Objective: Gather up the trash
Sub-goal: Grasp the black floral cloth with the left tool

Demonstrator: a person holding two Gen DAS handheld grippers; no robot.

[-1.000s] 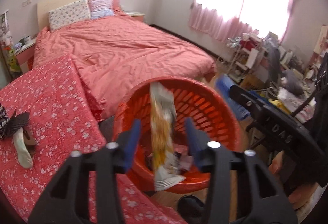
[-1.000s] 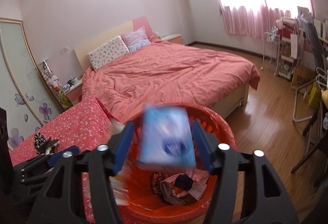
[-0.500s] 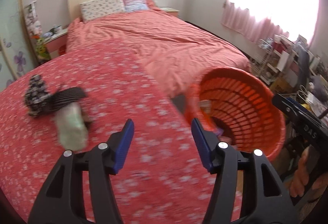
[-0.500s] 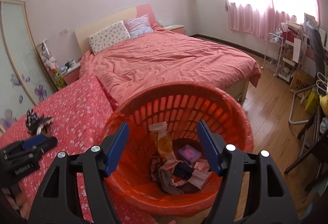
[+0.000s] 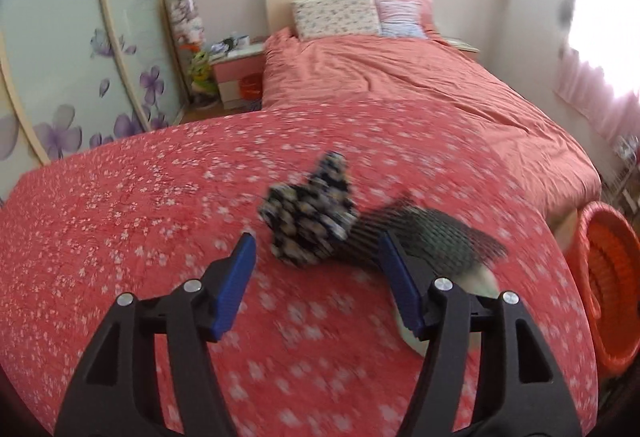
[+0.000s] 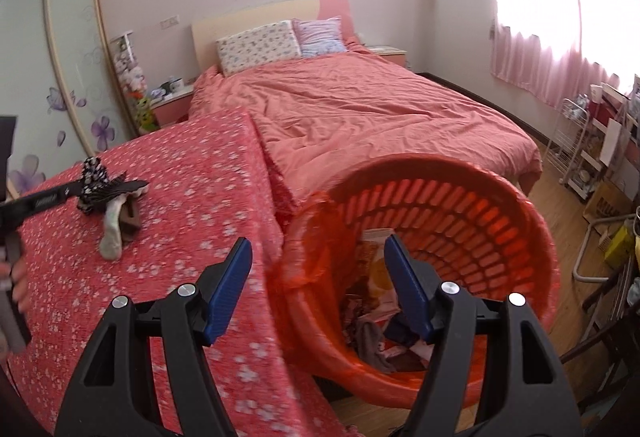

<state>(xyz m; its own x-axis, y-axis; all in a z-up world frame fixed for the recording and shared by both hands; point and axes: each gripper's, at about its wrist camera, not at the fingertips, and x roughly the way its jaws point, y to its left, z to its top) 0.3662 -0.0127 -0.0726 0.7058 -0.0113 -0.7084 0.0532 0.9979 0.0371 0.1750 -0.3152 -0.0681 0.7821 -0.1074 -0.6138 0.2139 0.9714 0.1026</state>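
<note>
floral cloth (image 5: 160, 237), dark rags (image 5: 308, 221) ahead

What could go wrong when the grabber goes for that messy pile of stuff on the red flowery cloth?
The pile is several loose pieces overlapping: a dark flowery cloth, a black mesh piece, a pale sock. The left gripper, jaws opening and empty, might lift only one. It could also pinch the tablecloth underneath and drag it.

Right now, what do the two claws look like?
Both match: the left claw and right claw have black triangular cut-out arms, silver screw heads and flat blue ribbed pads. The left one's black side carries small white lettering, unreadable.
</note>
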